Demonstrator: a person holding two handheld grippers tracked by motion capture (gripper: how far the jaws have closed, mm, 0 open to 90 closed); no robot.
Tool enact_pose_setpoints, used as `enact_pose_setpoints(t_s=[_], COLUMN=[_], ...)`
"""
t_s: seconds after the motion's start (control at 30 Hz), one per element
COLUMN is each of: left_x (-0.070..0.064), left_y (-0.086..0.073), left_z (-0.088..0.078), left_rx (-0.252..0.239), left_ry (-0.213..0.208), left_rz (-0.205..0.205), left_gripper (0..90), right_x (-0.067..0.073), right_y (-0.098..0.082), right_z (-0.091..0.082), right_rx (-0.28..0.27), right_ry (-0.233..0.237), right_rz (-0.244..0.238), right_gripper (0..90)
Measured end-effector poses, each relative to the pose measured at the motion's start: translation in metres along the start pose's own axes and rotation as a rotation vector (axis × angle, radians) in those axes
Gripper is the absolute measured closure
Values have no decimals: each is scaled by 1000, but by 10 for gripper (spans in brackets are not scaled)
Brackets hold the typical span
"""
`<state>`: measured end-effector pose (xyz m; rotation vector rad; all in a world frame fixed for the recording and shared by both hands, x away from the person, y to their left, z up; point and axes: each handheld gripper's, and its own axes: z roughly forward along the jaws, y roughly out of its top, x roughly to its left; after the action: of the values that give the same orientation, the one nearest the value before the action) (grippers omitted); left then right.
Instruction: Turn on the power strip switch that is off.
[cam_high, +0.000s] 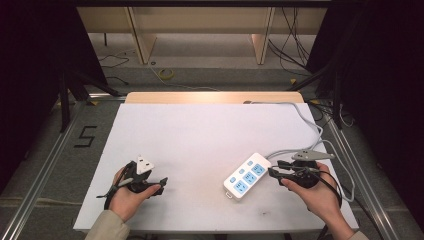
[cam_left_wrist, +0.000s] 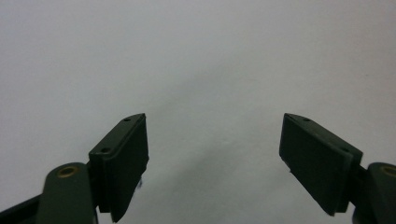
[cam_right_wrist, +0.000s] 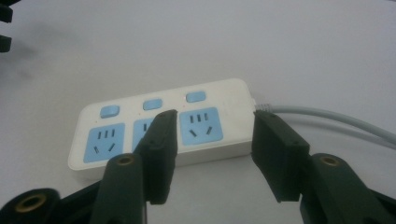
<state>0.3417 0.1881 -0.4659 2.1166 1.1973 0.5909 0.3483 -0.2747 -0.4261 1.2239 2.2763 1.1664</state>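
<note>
A white power strip (cam_high: 247, 176) with three blue sockets lies at the front right of the white table (cam_high: 200, 135). Its grey cable (cam_high: 300, 117) runs off toward the back right corner. My right gripper (cam_high: 274, 173) is open just off the strip's cable end. In the right gripper view the strip (cam_right_wrist: 106, 136) lies right behind the right gripper (cam_right_wrist: 215, 115), whose left jaw overlaps the middle socket; the cable (cam_right_wrist: 327, 114) leaves to the right. My left gripper (cam_high: 159, 186) rests at the front left, open. In the left gripper view, bare table shows between the left gripper (cam_left_wrist: 214, 119) jaws.
Metal rails (cam_high: 45, 165) run along both sides of the table. A black "5" (cam_high: 86, 136) is marked on the floor at the left. Wooden shelving (cam_high: 200, 30) and loose floor cables (cam_high: 295, 45) lie beyond the far edge. The other gripper's black tips (cam_right_wrist: 4, 28) show at the right gripper view's top left.
</note>
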Motion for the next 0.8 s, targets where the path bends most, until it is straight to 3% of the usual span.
enact_pose_setpoints(t_s=[0.23, 0.27, 0.47, 0.8], left_x=[0, 0, 1, 0], left_y=[0, 0, 1, 1], left_z=[-1, -1, -1, -2], left_rx=[-8, -8, -8, -13], left_ry=[1, 2, 4, 6], left_rz=[-2, -1, 1, -4], left_gripper=[236, 236, 234, 233], right_x=[2, 1, -1, -1], right_y=[5, 7, 11, 21], right_z=[-3, -3, -3, -3], right_rx=[14, 17, 43, 107], right_ry=[4, 4, -2, -2], right_rz=[-31, -37, -35, -38], right_gripper=[678, 738, 877, 900])
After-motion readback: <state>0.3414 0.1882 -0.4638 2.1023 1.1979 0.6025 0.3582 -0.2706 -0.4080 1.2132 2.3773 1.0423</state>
